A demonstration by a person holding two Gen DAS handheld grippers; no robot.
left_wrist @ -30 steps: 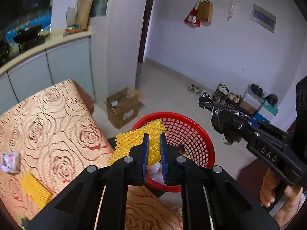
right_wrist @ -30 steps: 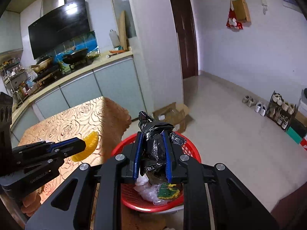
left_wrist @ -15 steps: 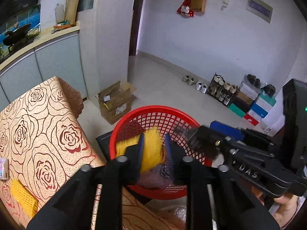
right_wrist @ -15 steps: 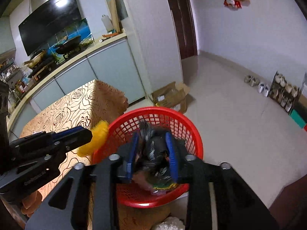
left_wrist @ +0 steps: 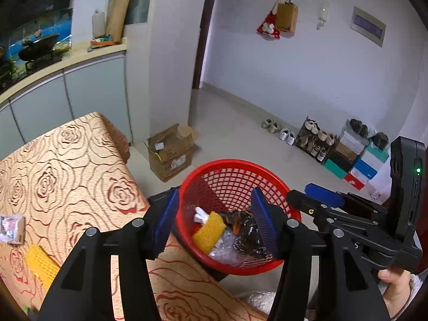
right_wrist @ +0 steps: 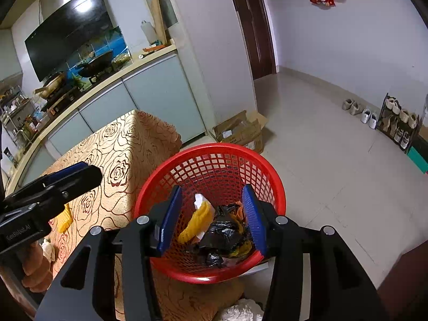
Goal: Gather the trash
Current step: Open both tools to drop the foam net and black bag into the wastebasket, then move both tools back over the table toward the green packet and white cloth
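From your left wrist camera, your left gripper (left_wrist: 214,218) hangs over the near rim of the red basket (left_wrist: 263,172), which stands on the floor just off the corner of the table (left_wrist: 67,176) with its rose-patterned cloth. Its jaws are spread and opening, and nothing sits between the blue pads (left_wrist: 167,220). The yellow foam net (left_wrist: 208,231) lies below the gap, down in the basket bottom, tilted against a white scrap (left_wrist: 200,214). Beside it, toward your right pad, lies the crumpled black plastic bag (left_wrist: 247,236), with clear film under both. On the table to your left, a second yellow net (left_wrist: 40,264) and a small packet (left_wrist: 10,228) lie well apart from the basket. Your right gripper (left_wrist: 315,200) reaches in from the right edge, just past the basket's rim, with your right hand (left_wrist: 396,291) below it.

From your right wrist camera, your right gripper (right_wrist: 211,218) points down into the same red basket (right_wrist: 267,160). Its jaws also stand apart and are opening, the pads (right_wrist: 252,218) clear of everything. The black plastic bag (right_wrist: 223,234) lies under the gap, closer to the right pad, resting on the basket floor. The yellow foam net (right_wrist: 194,224) lies just left of it, touching the bag's edge. Your left gripper (right_wrist: 77,174) shows at the left, over the table (right_wrist: 128,144), held by your left hand (right_wrist: 34,270). The second yellow net (right_wrist: 64,219) lies on the cloth below it.
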